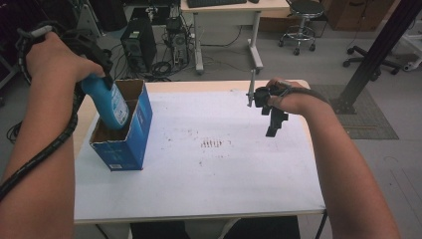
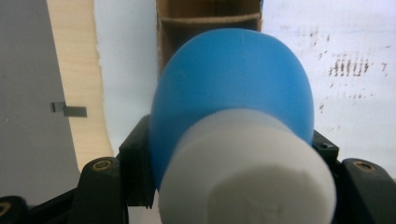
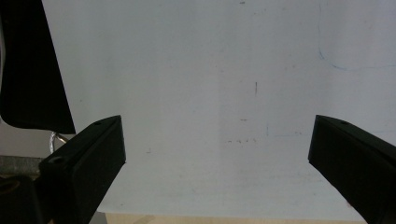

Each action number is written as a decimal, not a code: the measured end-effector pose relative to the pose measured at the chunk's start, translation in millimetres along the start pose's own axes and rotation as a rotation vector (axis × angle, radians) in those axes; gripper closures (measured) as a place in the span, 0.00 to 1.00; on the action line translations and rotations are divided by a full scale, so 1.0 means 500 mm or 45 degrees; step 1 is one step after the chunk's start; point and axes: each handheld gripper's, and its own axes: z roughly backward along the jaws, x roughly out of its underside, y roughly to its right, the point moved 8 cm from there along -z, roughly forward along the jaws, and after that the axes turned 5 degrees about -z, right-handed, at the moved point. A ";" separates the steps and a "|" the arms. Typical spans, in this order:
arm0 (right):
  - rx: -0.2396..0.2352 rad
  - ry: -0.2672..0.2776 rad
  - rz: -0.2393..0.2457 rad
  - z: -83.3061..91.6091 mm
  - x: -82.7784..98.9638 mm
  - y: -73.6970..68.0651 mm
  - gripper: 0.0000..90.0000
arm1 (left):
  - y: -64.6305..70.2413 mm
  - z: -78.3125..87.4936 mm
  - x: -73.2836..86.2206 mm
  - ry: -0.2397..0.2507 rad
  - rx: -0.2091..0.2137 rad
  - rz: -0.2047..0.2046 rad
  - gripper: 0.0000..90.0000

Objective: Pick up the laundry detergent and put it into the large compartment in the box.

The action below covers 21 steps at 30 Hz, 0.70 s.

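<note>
Blue bottle (image 1: 110, 103) half down in the open cardboard box (image 1: 137, 130), bottom end hidden inside. Tilted, white cap (image 2: 247, 172) up and toward the person. Gripped near the cap by the left gripper (image 1: 99, 64). Right gripper (image 1: 274, 122) spread wide, holding nothing, over the white table (image 1: 219, 174).
</note>
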 end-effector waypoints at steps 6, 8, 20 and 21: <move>0.002 0.005 0.011 -0.001 -0.005 0.000 0.04 | 0.001 -0.035 0.003 -0.016 -0.012 -0.002 0.42; 0.002 0.005 0.011 -0.001 -0.005 0.000 0.04 | 0.000 -0.046 0.003 -0.015 -0.013 0.001 0.42; 0.004 0.007 0.008 0.000 -0.002 0.001 0.04 | -0.003 -0.110 0.006 -0.042 -0.016 0.004 0.42; 0.005 0.007 0.008 0.000 -0.002 0.001 0.04 | -0.003 -0.115 0.006 -0.045 -0.013 0.005 0.42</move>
